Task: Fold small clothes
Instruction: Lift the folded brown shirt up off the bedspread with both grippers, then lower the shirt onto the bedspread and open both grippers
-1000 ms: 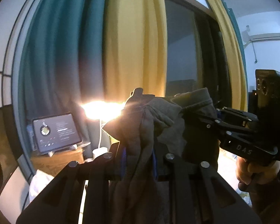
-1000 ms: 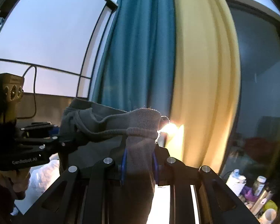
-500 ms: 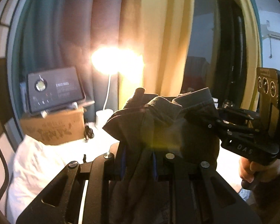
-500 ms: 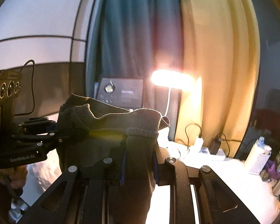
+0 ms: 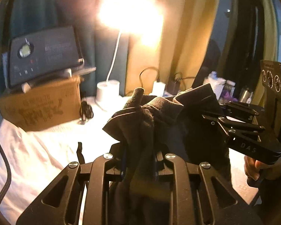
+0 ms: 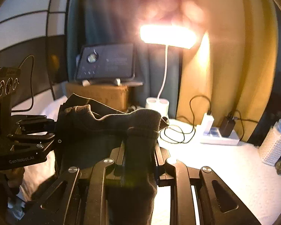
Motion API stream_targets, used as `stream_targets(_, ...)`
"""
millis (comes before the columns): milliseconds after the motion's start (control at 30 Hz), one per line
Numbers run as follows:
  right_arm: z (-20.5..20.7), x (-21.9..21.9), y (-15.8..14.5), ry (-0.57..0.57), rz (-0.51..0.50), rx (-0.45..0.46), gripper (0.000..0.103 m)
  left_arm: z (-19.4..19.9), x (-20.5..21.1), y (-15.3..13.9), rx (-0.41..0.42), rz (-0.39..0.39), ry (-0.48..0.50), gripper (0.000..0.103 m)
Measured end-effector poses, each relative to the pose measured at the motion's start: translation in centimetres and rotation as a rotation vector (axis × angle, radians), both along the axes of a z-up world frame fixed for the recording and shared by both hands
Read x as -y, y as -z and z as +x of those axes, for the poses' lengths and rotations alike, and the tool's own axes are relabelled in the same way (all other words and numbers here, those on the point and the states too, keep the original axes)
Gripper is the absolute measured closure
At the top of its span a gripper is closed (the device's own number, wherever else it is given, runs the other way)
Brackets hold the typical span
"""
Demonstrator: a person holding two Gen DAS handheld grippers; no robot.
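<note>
We hold the dark garment (image 6: 110, 123) stretched between us, its ribbed edge running level from one gripper to the other and the rest hanging down. The left gripper (image 5: 138, 161) is clamped nearly closed on one end, the right gripper (image 6: 139, 155) likewise on the other. It hangs above the white bedding (image 6: 224, 166); how high, we cannot tell. Beyond stand a lit desk lamp (image 6: 166, 35), a cardboard box (image 5: 41, 106) and teal and yellow curtains (image 6: 224, 60).
</note>
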State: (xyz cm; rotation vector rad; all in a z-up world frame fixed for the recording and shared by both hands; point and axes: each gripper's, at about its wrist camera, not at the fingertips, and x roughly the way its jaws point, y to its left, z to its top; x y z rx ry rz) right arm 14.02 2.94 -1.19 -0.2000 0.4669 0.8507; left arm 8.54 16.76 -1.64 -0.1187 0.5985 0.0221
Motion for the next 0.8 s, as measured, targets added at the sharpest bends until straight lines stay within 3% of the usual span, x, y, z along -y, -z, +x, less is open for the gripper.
stream_targets(300,5.3,-2.9,4.9,-0.014,-0.086,-0.119,0.081,4.3,-1.8,5.1,-0.119,-0.052,-0.066,0.083)
stream_targets(800,10.4,-5.2,9.9,-0.018,-0.130,-0.236,0.081,8.8,-3.4,8.7,-0.234,-0.050,-0.101,0.083)
